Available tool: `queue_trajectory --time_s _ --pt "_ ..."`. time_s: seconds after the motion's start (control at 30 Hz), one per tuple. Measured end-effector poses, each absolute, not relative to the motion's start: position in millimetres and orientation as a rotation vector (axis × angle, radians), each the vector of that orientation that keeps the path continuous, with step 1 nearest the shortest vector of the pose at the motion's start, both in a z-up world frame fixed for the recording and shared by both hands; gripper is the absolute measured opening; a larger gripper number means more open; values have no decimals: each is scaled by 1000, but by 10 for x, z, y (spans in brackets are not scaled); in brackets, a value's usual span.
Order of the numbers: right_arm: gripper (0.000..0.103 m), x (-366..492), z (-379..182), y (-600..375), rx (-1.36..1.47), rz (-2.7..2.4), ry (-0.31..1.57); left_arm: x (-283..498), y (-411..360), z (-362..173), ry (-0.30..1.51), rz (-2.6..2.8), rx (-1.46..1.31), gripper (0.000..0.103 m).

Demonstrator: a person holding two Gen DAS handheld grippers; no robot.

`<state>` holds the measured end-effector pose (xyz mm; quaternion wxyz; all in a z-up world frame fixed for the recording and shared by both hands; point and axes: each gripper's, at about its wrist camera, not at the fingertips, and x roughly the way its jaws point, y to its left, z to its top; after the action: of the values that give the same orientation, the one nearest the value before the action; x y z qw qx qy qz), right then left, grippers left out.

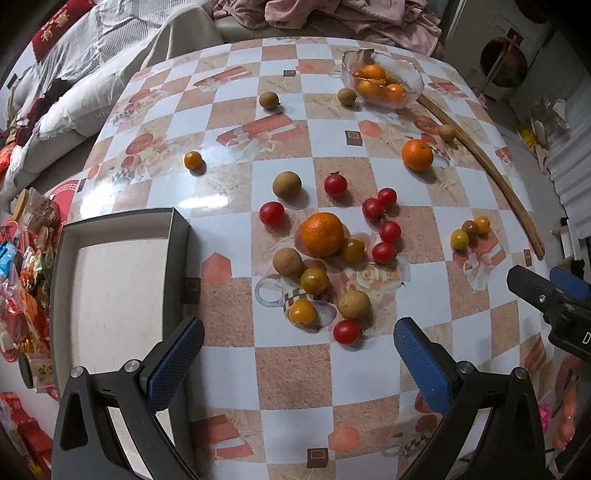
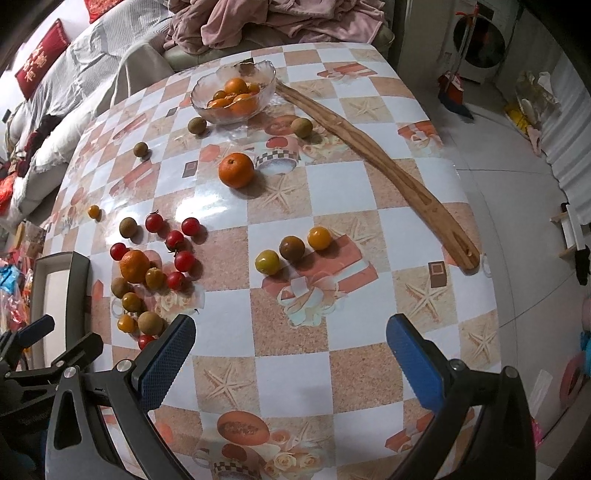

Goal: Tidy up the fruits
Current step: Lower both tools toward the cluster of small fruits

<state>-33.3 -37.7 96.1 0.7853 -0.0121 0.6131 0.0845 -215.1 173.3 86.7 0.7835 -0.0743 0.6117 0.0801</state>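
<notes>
Fruit lies scattered on the checked table [image 1: 295, 369]. A cluster holds a tangerine [image 1: 321, 234], red cherry tomatoes [image 1: 272, 213], brown longans [image 1: 286, 185] and small yellow-orange fruits [image 1: 301, 311]. A second tangerine [image 2: 236, 170] sits alone, and three small fruits [image 2: 291, 248] lie in a row. A glass bowl [image 2: 207, 105] at the far side holds orange fruit. An empty white-lined box [image 1: 110, 280] stands at the left. My left gripper [image 1: 298, 350] hovers open just before the cluster. My right gripper [image 2: 290, 349] hovers open over bare table, short of the three fruits.
A long curved wooden stick [image 2: 388, 162] lies along the right side, near the table's edge. Packaged snacks [image 1: 26, 266] crowd the left rim beside the box. A sofa with cushions and pink cloth [image 2: 258, 22] stands behind the table. Tiled floor [image 2: 517, 184] lies to the right.
</notes>
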Motion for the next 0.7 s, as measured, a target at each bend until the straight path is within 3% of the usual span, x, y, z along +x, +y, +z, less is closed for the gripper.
queue_trajectory --time_s 0.7 --pt "103 -267 914 -422 -26 198 1342 -2139 1684 750 1359 188 -182 103"
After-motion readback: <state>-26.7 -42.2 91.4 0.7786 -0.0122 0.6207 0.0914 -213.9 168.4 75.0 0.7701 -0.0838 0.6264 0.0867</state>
